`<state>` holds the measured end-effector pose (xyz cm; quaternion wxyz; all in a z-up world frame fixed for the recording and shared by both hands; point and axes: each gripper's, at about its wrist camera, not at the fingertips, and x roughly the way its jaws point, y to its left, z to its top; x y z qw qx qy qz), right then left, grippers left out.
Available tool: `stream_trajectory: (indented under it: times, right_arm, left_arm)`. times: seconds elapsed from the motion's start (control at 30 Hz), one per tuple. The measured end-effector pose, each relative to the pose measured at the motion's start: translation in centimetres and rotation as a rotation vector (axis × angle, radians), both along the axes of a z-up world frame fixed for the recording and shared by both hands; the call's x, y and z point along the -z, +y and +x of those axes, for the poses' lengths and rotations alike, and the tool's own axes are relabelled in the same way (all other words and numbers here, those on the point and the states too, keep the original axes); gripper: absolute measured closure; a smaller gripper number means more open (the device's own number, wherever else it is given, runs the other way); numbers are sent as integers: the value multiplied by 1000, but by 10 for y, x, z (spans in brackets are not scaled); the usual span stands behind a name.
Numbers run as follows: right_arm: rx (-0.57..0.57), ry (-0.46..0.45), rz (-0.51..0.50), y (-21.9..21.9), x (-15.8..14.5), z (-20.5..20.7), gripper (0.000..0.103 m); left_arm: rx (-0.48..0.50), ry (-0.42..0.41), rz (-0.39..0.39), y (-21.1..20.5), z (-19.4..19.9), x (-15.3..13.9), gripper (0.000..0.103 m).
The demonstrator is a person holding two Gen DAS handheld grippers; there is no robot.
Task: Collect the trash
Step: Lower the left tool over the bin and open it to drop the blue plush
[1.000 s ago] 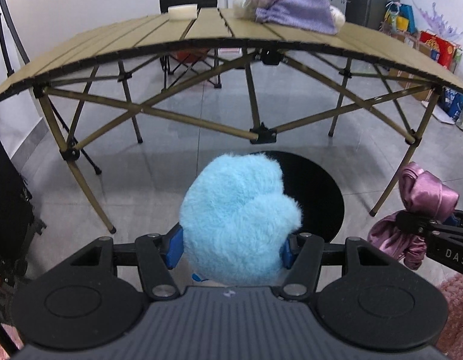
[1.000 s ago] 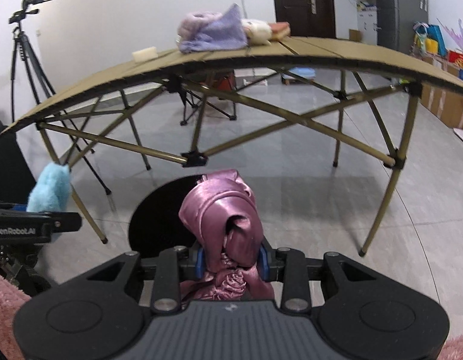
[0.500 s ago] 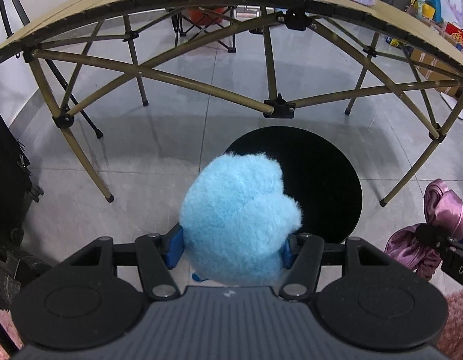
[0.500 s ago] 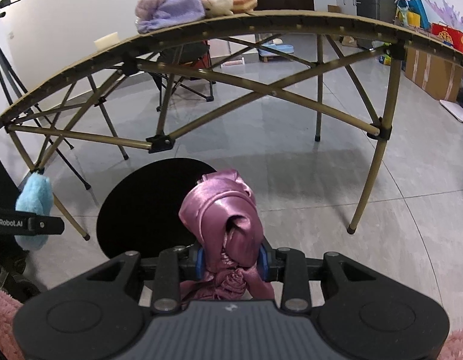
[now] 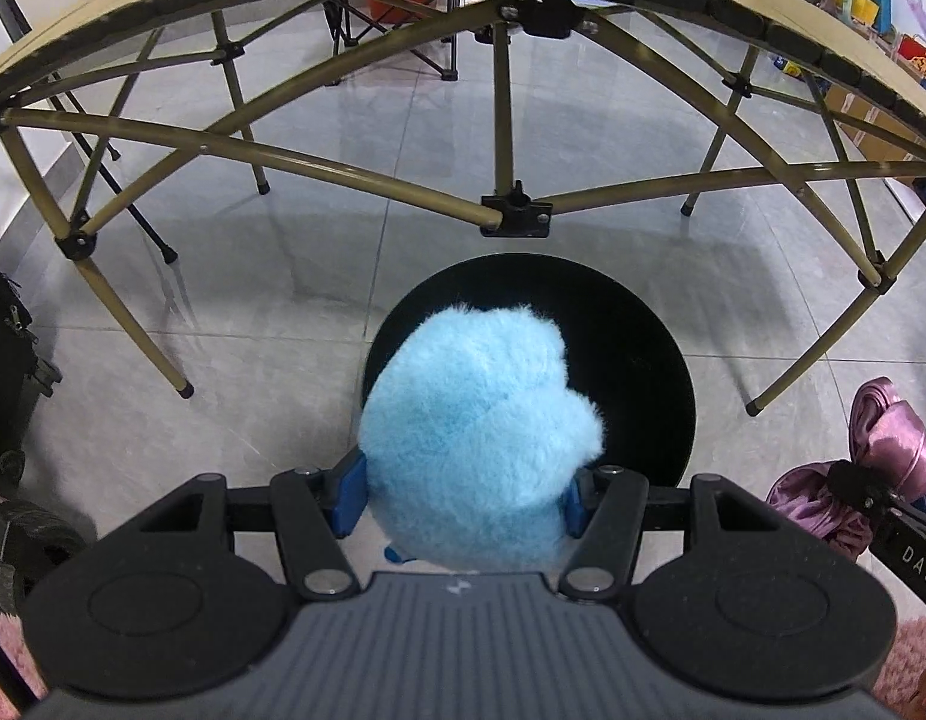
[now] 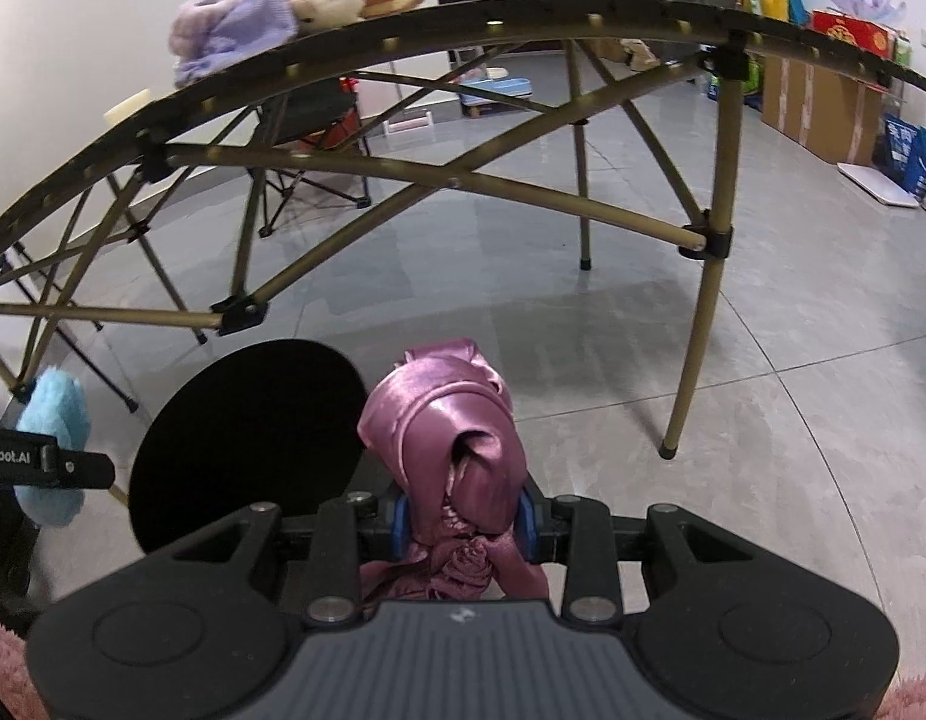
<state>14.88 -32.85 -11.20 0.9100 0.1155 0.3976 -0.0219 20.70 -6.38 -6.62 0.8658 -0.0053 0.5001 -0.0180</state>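
the left gripper (image 5: pixel 466 504) hangs above the near rim of the black bin (image 5: pixel 637 372), its blue pads pressed against a fluffy blue ball (image 5: pixel 475 420). the right gripper (image 6: pixel 463 519) hovers just right of the bin, clamping a pink satin cloth (image 6: pixel 445 438).

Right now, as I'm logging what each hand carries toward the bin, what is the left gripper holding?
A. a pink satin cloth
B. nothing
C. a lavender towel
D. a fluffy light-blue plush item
D: the left gripper is shut on the fluffy light-blue plush item, above the black round bin; the pink satin cloth is in the right gripper.
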Motion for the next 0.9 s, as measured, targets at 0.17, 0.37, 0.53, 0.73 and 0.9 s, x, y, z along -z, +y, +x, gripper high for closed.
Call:
stream_trajectory:
  times: [0.17,0.37,0.53,0.73,0.9]
  right_arm:
    - [32,9,5,-12,6,7,71]
    - [59,23,9,-22,14,11,71]
    - [72,36,14,-28,21,14,71]
    - [84,34,13,-32,24,16,71]
    - [91,42,10,-35,27,16,71]
  left_arm:
    - [1,29,-5,-15,13,5,43]
    - [2,67,-5,-32,27,12,43]
    - [-3,95,-7,-45,37,18,43]
    - [-18,124,-13,-52,45,24,43]
    - [-16,139,-16,-58,48,28,43]
